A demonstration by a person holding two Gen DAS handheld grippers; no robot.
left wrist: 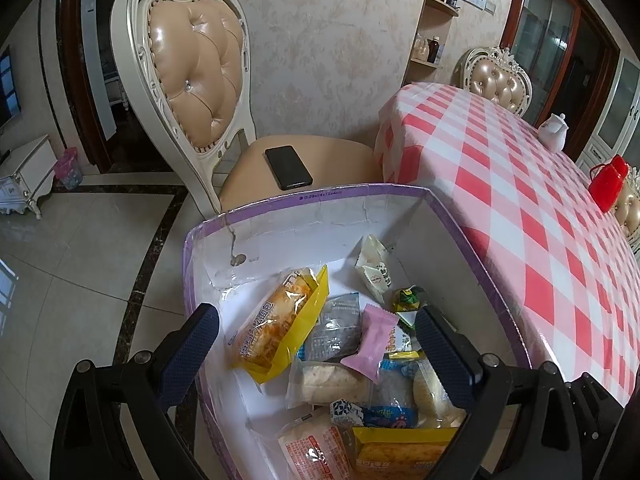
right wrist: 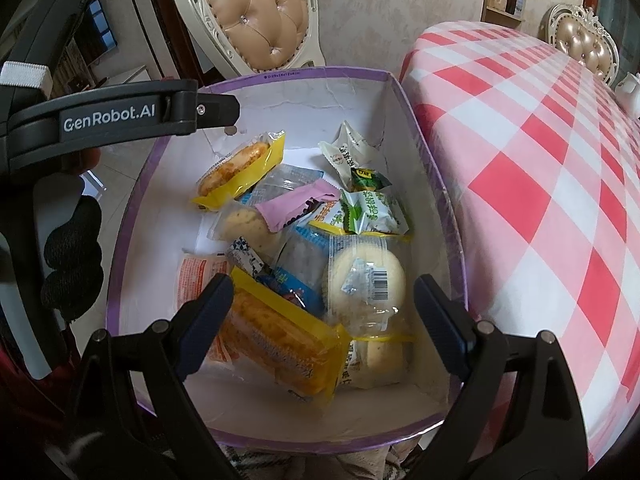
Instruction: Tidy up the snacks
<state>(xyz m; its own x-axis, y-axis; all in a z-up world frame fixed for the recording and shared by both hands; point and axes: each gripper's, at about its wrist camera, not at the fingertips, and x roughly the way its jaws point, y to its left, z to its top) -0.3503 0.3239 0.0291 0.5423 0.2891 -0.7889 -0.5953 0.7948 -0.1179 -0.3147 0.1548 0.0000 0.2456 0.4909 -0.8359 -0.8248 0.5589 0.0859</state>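
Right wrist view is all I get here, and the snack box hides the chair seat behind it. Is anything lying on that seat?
Observer: Yes. A black phone lies flat on the chair seat, just beyond the snack box.
Operator: Anything further along the checked table?
Observer: A red item shows at the far side of the checked table; I cannot tell what it is.
Operator: Is the left tool gripping a snack?
Observer: No. The left tool hangs over the box with its jaws wide apart, closed on nothing.
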